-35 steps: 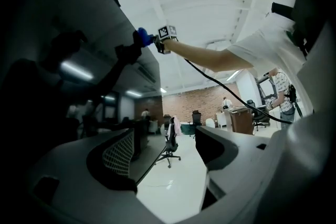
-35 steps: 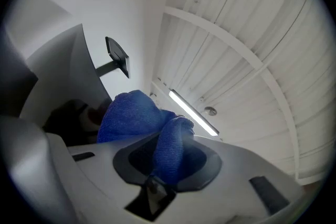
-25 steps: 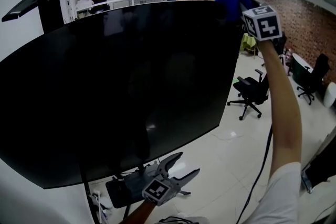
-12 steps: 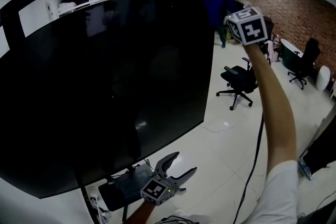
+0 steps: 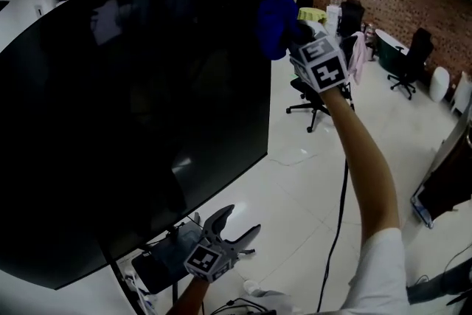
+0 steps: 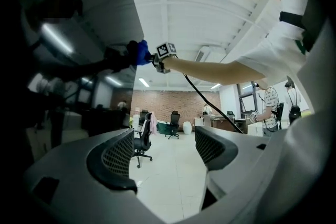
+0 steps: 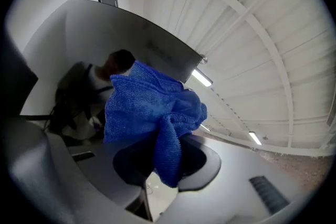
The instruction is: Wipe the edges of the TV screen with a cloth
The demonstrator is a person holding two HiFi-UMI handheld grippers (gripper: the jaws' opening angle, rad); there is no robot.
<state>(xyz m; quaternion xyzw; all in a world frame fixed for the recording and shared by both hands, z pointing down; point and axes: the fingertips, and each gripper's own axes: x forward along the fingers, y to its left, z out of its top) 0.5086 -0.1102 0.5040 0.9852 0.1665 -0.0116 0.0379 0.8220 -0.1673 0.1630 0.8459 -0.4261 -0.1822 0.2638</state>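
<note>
Two tools are up: my right hand-held gripper [image 5: 295, 40] is clamped on a bunched blue cloth [image 5: 273, 24], which sits against the upper right edge of the TV screen [image 5: 133, 107]. The left hand-held gripper [image 5: 237, 223] hangs low near the stand [image 5: 164, 262], jaws wide apart and empty. I worry about the grip (only a fold sits between the jaws, the rest bulges above). Dragging along the edge could tug the cloth free, and hard plastic would then scrape the screen. Pushing too firmly might also rock the TV.
</note>
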